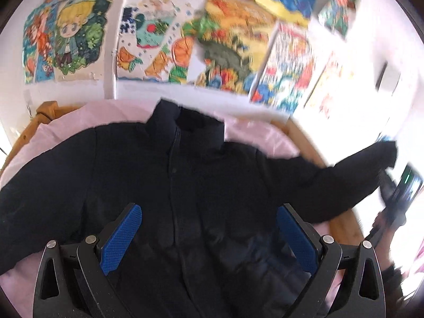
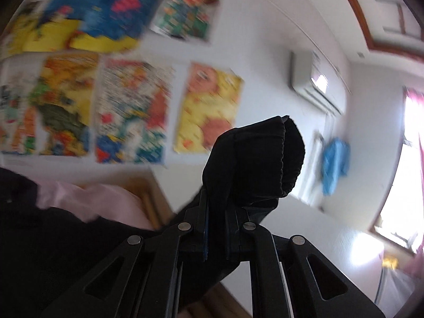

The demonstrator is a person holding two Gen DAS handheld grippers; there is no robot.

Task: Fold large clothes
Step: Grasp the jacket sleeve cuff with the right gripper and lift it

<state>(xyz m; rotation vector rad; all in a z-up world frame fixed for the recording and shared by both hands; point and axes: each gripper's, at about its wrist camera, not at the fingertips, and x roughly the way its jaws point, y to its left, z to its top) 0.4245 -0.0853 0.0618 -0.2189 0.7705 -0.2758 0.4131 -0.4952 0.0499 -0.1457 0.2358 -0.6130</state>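
A dark navy zip-up jacket (image 1: 185,175) lies front up on the pink sheet (image 1: 251,132), its collar towards the wall. My left gripper (image 1: 209,212) hovers open over the jacket's lower front, with the blue pads (image 1: 124,235) wide apart on either side of the zipper and nothing between them. The jacket's right-hand sleeve (image 1: 344,175) is stretched out and lifted off the bed. My right gripper (image 2: 217,206) is shut on the sleeve's cuff (image 2: 265,159), which bunches over the fingertips and hides them. That gripper (image 1: 392,193) also shows at the right edge of the left wrist view.
A wooden bed frame (image 1: 341,222) runs around the sheet. Colourful posters (image 1: 228,45) cover the white wall behind the bed. An air conditioner (image 2: 312,82), a hanging blue cloth (image 2: 335,164) and a bright window (image 2: 402,185) are on the right.
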